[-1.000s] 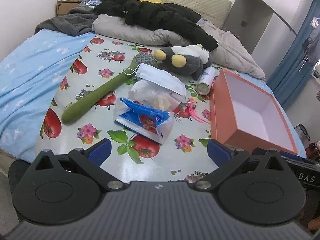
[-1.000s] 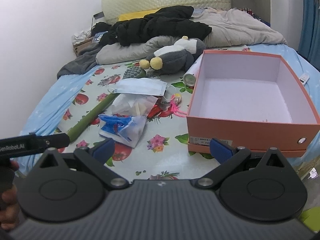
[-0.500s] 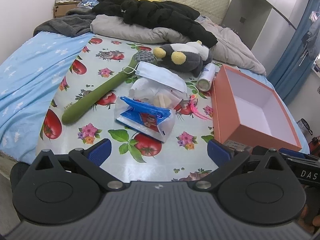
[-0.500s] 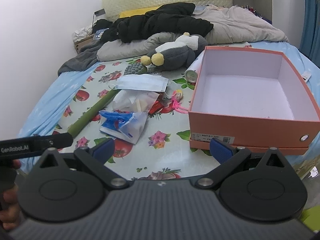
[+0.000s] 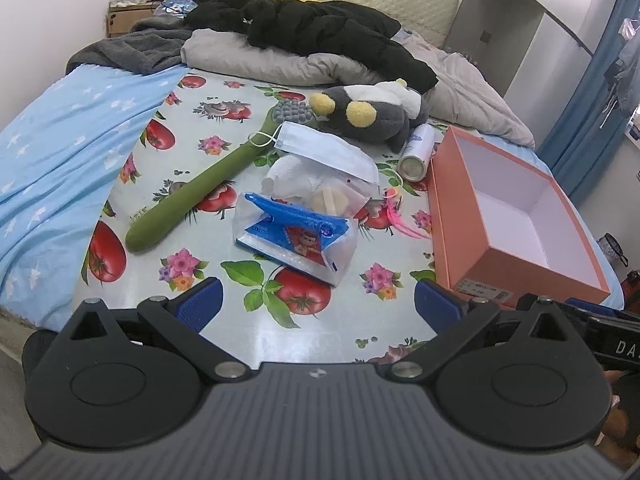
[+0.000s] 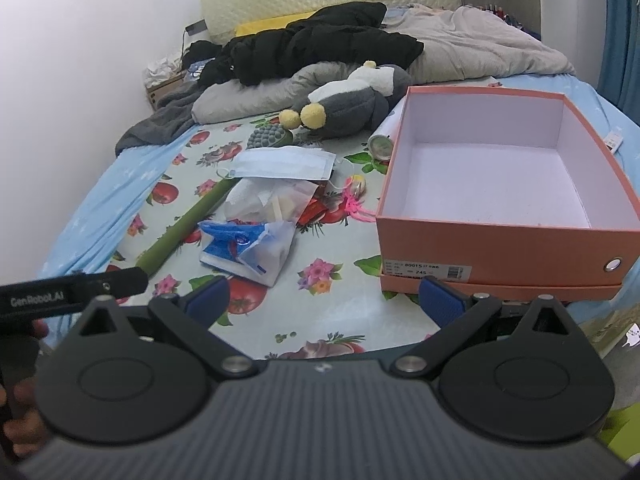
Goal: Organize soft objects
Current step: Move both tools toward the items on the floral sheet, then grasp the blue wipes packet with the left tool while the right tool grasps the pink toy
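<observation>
On a flowered cloth over the bed lie a grey plush penguin, a blue face mask, a clear bag of white pads and a blue tissue pack. An empty orange box stands to their right. My left gripper hovers open near the bed's front edge, short of the tissue pack. My right gripper is open too, between the pack and the box's front wall.
A long green brush lies left of the pile. A spray can and a pink tassel lie beside the box. Dark clothes and a grey quilt cover the far side.
Both grippers have drawn slightly nearer and risen a little over the bed; the objects have not moved. Both stay open.
</observation>
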A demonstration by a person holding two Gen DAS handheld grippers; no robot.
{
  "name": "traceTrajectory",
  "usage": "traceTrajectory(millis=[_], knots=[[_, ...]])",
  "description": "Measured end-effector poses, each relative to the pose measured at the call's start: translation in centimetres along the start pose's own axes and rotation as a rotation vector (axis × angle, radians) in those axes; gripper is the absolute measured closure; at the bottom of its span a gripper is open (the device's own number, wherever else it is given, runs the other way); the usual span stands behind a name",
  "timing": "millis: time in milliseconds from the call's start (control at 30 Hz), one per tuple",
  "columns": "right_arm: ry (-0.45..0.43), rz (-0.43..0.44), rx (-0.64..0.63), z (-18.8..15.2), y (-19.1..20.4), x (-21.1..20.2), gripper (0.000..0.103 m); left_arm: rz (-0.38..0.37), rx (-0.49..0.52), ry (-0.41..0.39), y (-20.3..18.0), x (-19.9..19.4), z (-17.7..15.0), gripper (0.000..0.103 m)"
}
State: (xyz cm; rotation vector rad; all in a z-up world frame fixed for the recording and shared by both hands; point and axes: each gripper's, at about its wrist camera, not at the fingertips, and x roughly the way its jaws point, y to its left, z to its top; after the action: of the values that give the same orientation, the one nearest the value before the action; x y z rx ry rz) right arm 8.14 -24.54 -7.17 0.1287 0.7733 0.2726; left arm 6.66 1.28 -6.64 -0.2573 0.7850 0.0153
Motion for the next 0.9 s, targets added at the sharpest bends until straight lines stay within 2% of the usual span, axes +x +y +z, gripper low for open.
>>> traceTrajectory(millis=[100, 200, 267, 567, 767, 900], knots=[[-0.003, -0.003, 0.002, -0.1, -0.1, -0.1, 0.004, -0.006, 0.002, -0.002, 0.0, 0.2, 0.1, 0.0], [-0.008, 0.006, 0.003, -0.1, -0.2, -0.1, 0.016, -0.01, -0.001, -0.007, -0.1, 0.3, 0.0, 0.0], [-0.005, 0.014, 0.003, 0.0, -0.2, -0.1, 0.029, -0.01, -0.008, -0.004, -0.1, 0.4, 0.0, 0.0], [-0.008, 0.005, -0.011, 0.5, 0.1, 0.6, 0.032, -0.028, -0.016, -0.01, 0.2, 1.4, 0.7, 0.001], [-0.032, 0.008, -0.05, 1.0, 0.9, 2.1, 0.03, -0.023, -0.059, -0.013, 1.3, 3.3, 1.7, 0.008], [-0.061, -0.014, -0.117, 1.8, 2.3, 3.6, 0.03, -0.056, -0.111, -0.011, 2.5, 5.1, 2.5, 0.01]])
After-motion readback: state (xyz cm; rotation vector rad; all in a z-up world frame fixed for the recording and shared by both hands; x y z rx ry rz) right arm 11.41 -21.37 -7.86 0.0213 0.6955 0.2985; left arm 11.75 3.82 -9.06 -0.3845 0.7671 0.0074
